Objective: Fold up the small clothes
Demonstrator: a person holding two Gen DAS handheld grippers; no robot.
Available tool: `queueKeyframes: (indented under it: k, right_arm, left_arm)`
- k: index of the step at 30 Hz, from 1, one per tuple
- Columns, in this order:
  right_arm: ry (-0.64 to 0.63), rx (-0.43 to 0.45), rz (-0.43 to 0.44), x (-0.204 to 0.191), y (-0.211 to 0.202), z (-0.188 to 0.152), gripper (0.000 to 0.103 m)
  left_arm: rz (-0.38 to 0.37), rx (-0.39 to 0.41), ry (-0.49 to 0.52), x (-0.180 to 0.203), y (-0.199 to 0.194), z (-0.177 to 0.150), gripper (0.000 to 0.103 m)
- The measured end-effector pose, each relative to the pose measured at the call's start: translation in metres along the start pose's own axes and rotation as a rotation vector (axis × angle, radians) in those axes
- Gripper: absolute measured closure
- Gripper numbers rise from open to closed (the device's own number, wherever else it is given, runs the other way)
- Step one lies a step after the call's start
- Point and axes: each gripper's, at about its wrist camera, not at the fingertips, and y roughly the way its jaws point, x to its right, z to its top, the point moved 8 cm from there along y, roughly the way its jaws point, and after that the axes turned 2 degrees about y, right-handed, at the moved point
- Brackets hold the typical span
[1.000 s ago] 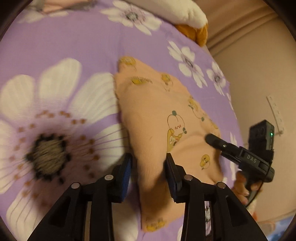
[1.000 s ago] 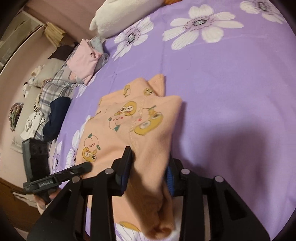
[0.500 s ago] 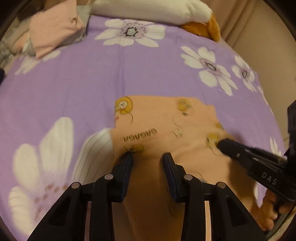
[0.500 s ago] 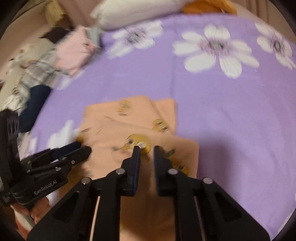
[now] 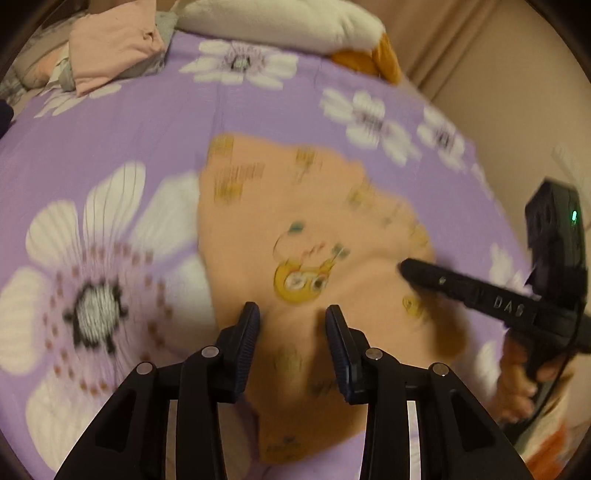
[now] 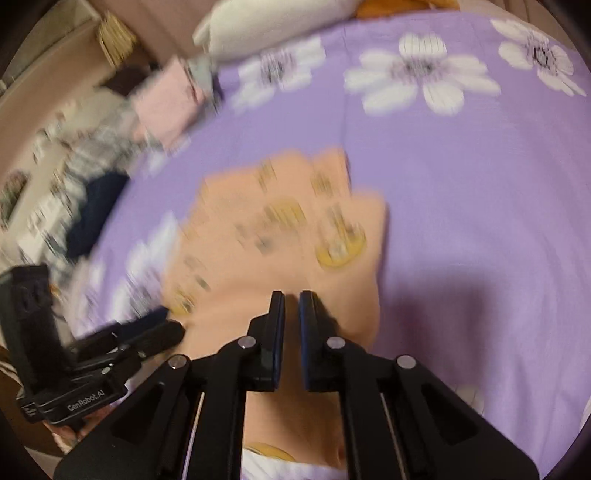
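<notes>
Hovering over 1 peach cartoon-print garment (image 5: 295, 236) mid purple floral bedsheet (image 5: 110, 122): my left gripper (image 5: 291, 325) w/ jaws wide, right gripper (image 6: 291, 310) nearly shut, nothing visibly pinched; 2 grippers total.

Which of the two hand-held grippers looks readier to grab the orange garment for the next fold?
Probably the left hand-held gripper: its fingers are spread over the orange garment. The right hand-held gripper is nearly closed.

The printed garment (image 5: 306, 236) lies on the bedsheet (image 5: 122, 122), under and ahead of the left gripper (image 5: 291, 325); the right gripper (image 6: 291, 306) is over its right part. Folded clothes (image 5: 110, 48) and a pillow (image 5: 280, 22) lie far ahead
</notes>
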Motion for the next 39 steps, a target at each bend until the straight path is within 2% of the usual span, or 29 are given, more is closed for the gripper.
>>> queueKeyframes:
  k: [2, 4, 5, 6, 8, 9, 11, 12, 13, 14, 15, 17, 19, 23, 27, 35, 39]
  right_arm:
    - [0.016, 0.043, 0.025, 0.007, 0.003, -0.008, 0.099]
    - [0.044, 0.039, 0.008, 0.006, -0.004, -0.009, 0.099]
    - [0.067, 0.038, 0.011, 0.004, -0.012, -0.012, 0.095]
    - [0.068, 0.040, 0.036, -0.002, -0.021, -0.019, 0.090]
    - [-0.016, 0.046, 0.046, -0.020, -0.035, -0.035, 0.091]
    - [-0.048, 0.042, 0.003, -0.021, -0.036, -0.045, 0.092]
    - [-0.056, -0.026, -0.088, -0.011, -0.023, -0.070, 0.096]
    - [-0.029, -0.032, -0.074, -0.005, -0.020, -0.078, 0.098]
    - [-0.011, -0.002, -0.060, -0.002, -0.022, -0.081, 0.099]
    - [-0.011, 0.011, -0.054, 0.000, -0.024, -0.085, 0.099]
    - [0.001, 0.020, -0.042, 0.002, -0.026, -0.086, 0.100]
    - [0.059, 0.020, -0.011, 0.007, -0.027, -0.087, 0.100]
    - [0.081, 0.025, -0.003, 0.007, -0.024, -0.088, 0.100]
    - [-0.018, 0.067, -0.102, -0.007, -0.027, -0.097, 0.100]
    - [-0.054, 0.101, -0.160, -0.006, -0.025, -0.096, 0.099]
    - [-0.030, 0.098, -0.118, 0.002, -0.025, -0.093, 0.099]
    - [-0.024, 0.126, -0.114, 0.001, -0.027, -0.097, 0.099]
  left_arm:
    - [-0.003, 0.048, -0.036, -0.002, -0.003, -0.001, 0.067]
    - [0.011, 0.034, -0.108, -0.005, -0.012, 0.000, 0.071]
    - [0.009, 0.034, -0.140, -0.004, -0.022, -0.002, 0.071]
    - [-0.025, 0.048, -0.134, 0.003, -0.033, -0.004, 0.071]
    - [-0.116, 0.052, -0.055, 0.027, -0.047, -0.018, 0.071]
    - [-0.124, 0.023, -0.050, 0.032, -0.043, -0.030, 0.071]
    - [-0.132, -0.075, -0.063, 0.035, -0.020, -0.052, 0.071]
    - [-0.145, -0.125, -0.100, 0.033, -0.003, -0.065, 0.071]
    - [-0.146, -0.060, -0.121, 0.030, -0.001, -0.067, 0.074]
    - [-0.144, -0.010, -0.087, 0.032, -0.006, -0.069, 0.074]
    - [-0.141, -0.003, -0.079, 0.032, -0.009, -0.072, 0.074]
    - [-0.152, 0.003, -0.114, 0.030, -0.011, -0.074, 0.074]
    - [-0.153, 0.004, -0.109, 0.029, -0.010, -0.072, 0.074]
    - [-0.117, 0.032, -0.087, 0.032, -0.011, -0.071, 0.074]
    - [-0.080, 0.048, -0.059, 0.033, -0.011, -0.074, 0.074]
    - [-0.070, 0.047, -0.053, 0.033, -0.007, -0.071, 0.074]
    - [-0.061, 0.056, -0.056, 0.035, -0.004, -0.068, 0.074]
